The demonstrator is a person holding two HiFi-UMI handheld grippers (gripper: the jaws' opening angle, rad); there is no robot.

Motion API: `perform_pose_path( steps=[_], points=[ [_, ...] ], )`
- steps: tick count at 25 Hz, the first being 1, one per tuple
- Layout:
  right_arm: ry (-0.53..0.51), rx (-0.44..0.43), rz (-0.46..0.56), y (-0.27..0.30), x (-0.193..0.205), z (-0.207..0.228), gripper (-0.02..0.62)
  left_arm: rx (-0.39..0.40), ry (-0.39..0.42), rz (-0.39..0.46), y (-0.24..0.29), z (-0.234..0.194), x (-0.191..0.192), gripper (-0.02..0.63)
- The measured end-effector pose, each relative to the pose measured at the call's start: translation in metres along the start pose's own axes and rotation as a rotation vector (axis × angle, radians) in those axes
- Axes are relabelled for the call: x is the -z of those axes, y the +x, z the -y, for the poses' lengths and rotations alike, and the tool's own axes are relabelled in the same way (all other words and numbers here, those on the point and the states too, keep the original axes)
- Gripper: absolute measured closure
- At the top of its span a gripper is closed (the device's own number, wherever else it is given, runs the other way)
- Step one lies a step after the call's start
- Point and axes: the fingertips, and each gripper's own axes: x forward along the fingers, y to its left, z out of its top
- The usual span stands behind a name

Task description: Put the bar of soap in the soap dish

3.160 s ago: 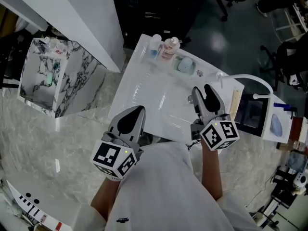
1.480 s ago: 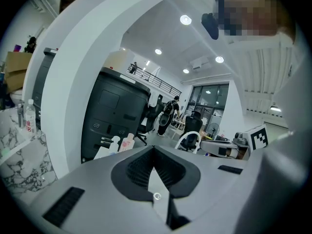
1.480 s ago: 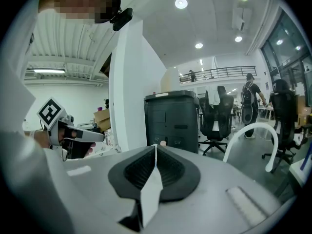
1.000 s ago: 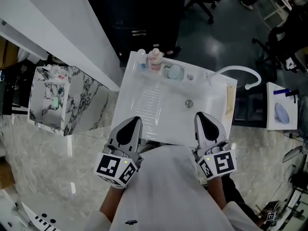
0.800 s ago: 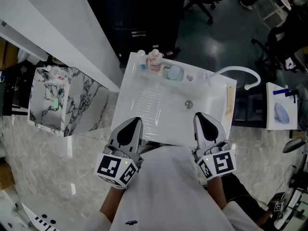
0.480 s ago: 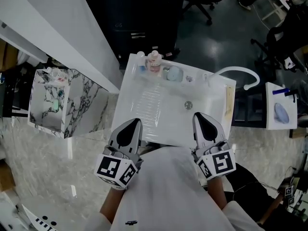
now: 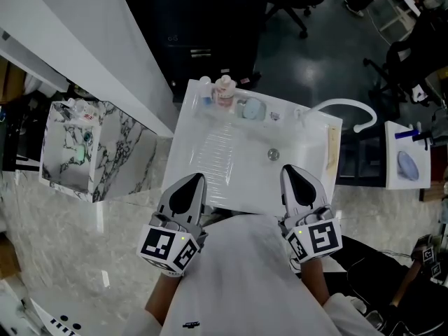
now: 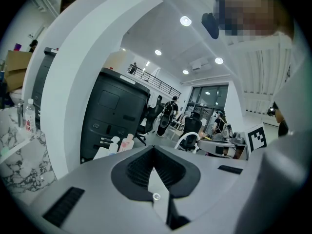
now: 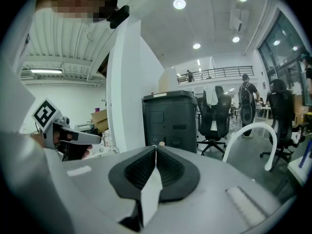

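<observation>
Both the left gripper (image 7: 198,178) and right gripper (image 7: 288,170) are pressed together, empty, at the near edge of the sink (image 7: 210,152), while the soap (image 7: 253,108) (likely slick, hard, light) seems to sit at the far rim, best pinched across its narrow sides.

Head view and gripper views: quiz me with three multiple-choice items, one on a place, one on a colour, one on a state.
1. Where do the bottles stand?
A. at the far edge of the sink top
B. at its near edge
C. on the floor

2. What colour is the sink top?
A. black
B. white
C. red

3. How do the left gripper and the right gripper stand?
A. both open
B. right shut on soap
C. both shut, empty

Key:
1 A, they cluster at the edge farthest from the person.
2 B, the top is plain white.
3 C, each gripper view shows pads together with nothing between.
</observation>
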Motion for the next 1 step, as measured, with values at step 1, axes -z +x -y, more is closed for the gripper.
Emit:
perform_pose_path(
  steps=[1],
  points=[
    [0.0,0.001,0.0,0.0,0.0002,-0.0005,0.578,0.0,-0.001,0.0,-0.0007,-0.0008,0.0006,0.597]
  ],
)
